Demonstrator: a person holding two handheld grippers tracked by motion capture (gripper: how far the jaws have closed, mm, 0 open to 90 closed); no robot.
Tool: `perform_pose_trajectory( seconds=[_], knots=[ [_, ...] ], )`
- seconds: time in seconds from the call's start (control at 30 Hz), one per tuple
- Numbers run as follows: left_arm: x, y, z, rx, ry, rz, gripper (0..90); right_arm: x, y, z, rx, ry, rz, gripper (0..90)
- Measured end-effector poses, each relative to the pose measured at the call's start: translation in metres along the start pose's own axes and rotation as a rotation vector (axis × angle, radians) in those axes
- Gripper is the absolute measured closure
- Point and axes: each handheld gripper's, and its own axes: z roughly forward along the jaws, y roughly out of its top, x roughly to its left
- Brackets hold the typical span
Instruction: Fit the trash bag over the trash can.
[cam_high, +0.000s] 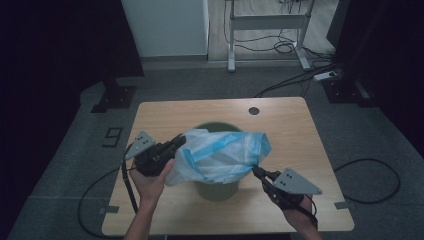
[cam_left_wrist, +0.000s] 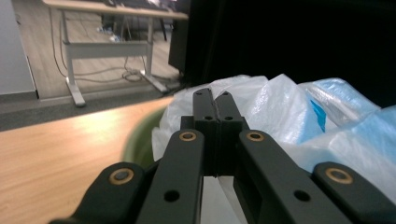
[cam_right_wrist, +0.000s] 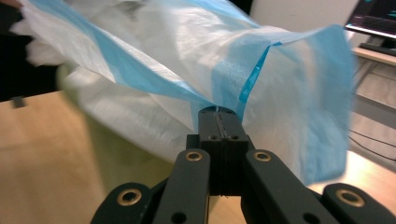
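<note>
Plastic bag (cam_high: 220, 155): blue-white, stretched above green bin (cam_high: 216, 189), covering its mouth.
Left tool (cam_high: 176, 144): closed on bag edge.
Right tool (cam_high: 258, 173): closed, pinching bag.
Counter (cam_high: 290, 130): wooden, round hole (cam_high: 254, 110) behind bin.

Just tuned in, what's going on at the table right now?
A person is fitting a blue-and-white plastic bag over a green bin on the wooden table. The left gripper is shut on the bag's edge at the bin's left side, and the right gripper is shut on its near right edge. The bag is stretched between them above the bin's mouth.
</note>
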Motion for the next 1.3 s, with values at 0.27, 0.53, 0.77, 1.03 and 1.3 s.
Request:
perform_pose_trajectory(
  seconds=[0.27,0.53,0.77,1.03,1.3],
  knots=[
    [0.022,0.007,-0.010,-0.070,0.015,-0.053,90.0,-0.026,0.021,0.023,-0.001,-0.086,0.000,89.1],
    [0.021,-0.011,-0.034,-0.101,-0.017,-0.069,89.9,-0.024,0.015,0.008,-0.031,-0.090,0.021,89.1],
    [0.014,-0.037,-0.060,-0.115,-0.096,-0.080,89.9,-0.009,-0.009,-0.022,-0.061,-0.017,0.041,89.1],
    [0.009,-0.065,-0.076,-0.098,-0.160,-0.106,89.9,0.006,-0.042,-0.032,-0.024,0.071,0.083,89.0],
    [0.016,-0.097,-0.078,-0.046,-0.162,-0.152,89.8,0.011,-0.063,-0.025,0.029,0.099,0.115,89.0]
  ],
)
